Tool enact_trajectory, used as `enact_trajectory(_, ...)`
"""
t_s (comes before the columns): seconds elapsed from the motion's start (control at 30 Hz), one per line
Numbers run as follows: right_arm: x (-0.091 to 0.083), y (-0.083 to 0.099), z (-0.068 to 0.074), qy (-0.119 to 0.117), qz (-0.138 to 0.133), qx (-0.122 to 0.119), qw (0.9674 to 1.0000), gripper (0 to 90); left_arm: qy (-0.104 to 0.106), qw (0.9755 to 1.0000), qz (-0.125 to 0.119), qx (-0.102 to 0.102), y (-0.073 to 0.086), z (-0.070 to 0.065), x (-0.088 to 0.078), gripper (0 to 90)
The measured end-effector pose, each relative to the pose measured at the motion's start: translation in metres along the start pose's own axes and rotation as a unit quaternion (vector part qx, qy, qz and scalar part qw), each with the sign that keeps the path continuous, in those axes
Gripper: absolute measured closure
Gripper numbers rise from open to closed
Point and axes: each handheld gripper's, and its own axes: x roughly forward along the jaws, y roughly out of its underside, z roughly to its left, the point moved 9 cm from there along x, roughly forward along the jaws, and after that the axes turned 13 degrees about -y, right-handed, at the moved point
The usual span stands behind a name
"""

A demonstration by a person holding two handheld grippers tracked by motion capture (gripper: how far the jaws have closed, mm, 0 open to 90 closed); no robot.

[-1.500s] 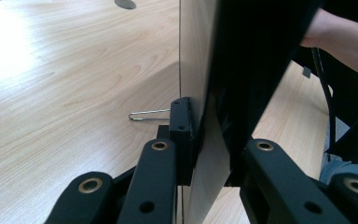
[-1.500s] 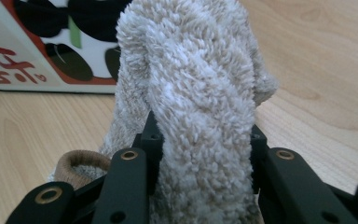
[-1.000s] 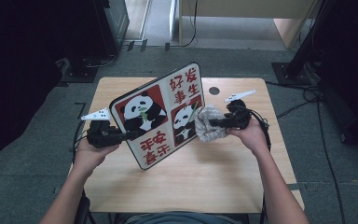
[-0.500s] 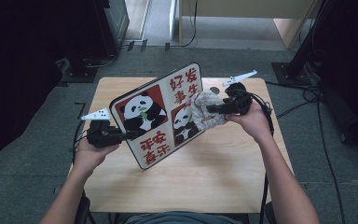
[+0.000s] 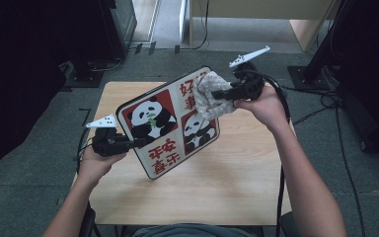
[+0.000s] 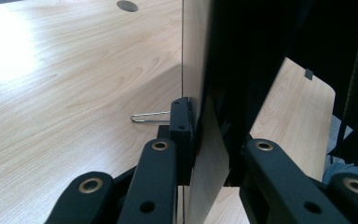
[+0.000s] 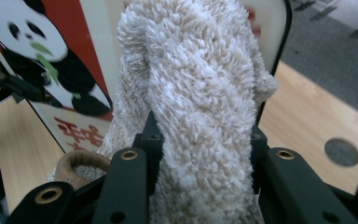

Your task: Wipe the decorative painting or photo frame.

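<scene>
A square panda board (image 5: 170,123) with red and cream panels and red characters stands tilted on edge over the wooden table (image 5: 237,182). My left gripper (image 5: 137,142) is shut on its left edge; in the left gripper view the board (image 6: 212,140) runs edge-on between the jaws. My right gripper (image 5: 216,94) is shut on a fluffy beige cloth (image 5: 208,96), pressed against the board's upper right corner. The right gripper view has the cloth (image 7: 200,116) bulging between the jaws, with the panda board (image 7: 51,70) behind it.
A round cable hole (image 7: 341,151) is cut in the table near the far right. A thin wire clip (image 6: 149,116) lies on the tabletop beside the board. Dark equipment and cables surround the table on the grey floor (image 5: 39,163).
My right gripper has lifted the cloth up along the board's face, from its middle right to its upper right corner. The left gripper and the board have stayed put.
</scene>
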Motion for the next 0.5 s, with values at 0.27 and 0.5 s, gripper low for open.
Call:
enact_trajectory(0.27,0.002,-0.034,0.013,-0.002,-0.007,-0.019,0.9998,64.5,0.004,1.0,0.001,0.0,0.0,0.0,0.0,80.4)
enact_trajectory(0.5,0.016,-0.029,0.01,0.005,0.015,-0.016,0.9998,64.5,0.007,1.0,0.0,0.001,0.0,0.001,0.0,80.3)
